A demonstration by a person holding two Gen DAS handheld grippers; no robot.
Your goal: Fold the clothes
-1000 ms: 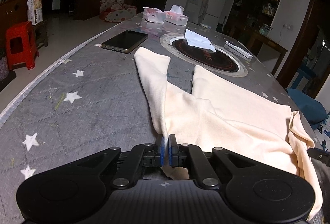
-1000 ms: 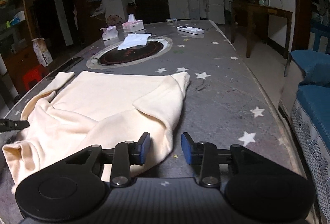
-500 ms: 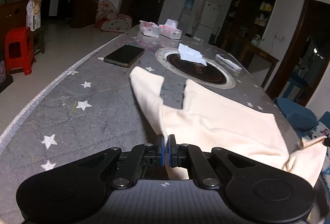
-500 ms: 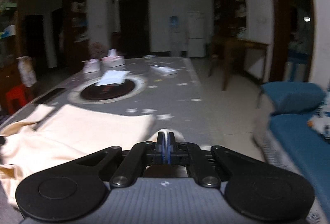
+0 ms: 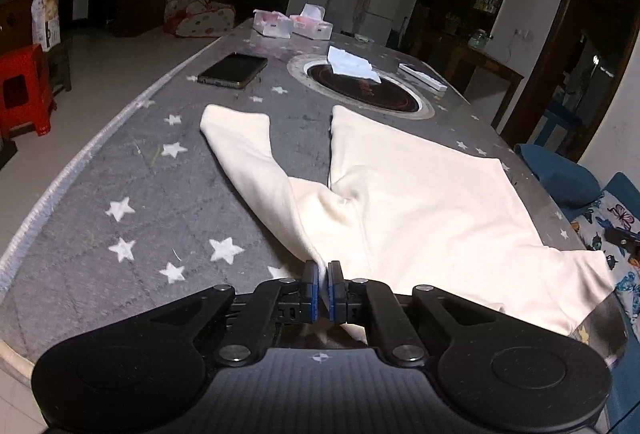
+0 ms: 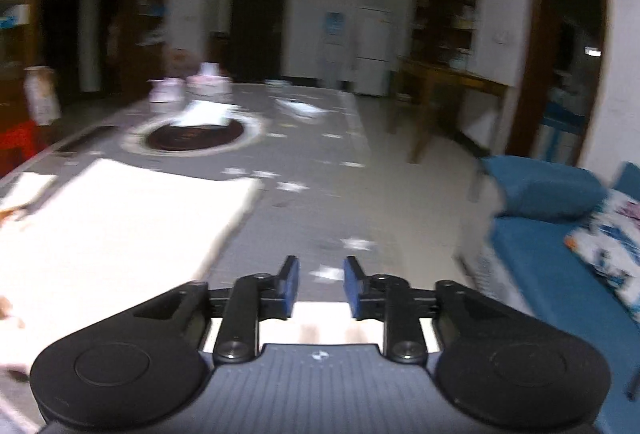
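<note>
left gripper [image 5: 323,288]: fingers pinching the cream cotton garment [image 5: 408,194]
right gripper [image 6: 318,288]: fingers spread, nothing held
garment: flat on grey star-print counter [image 5: 120,174]

The garment [image 5: 408,194] lies spread on the worktop [image 5: 120,170], its sleeve [image 5: 248,150] reaching to the left. Behind the garment sits a round inset [image 5: 360,90] with a tissue [image 5: 352,62] on it; a phone [image 5: 233,70] lies left of that, two tissue boxes [image 5: 292,24] farther back, a remote [image 5: 422,77] to the right.
</note>
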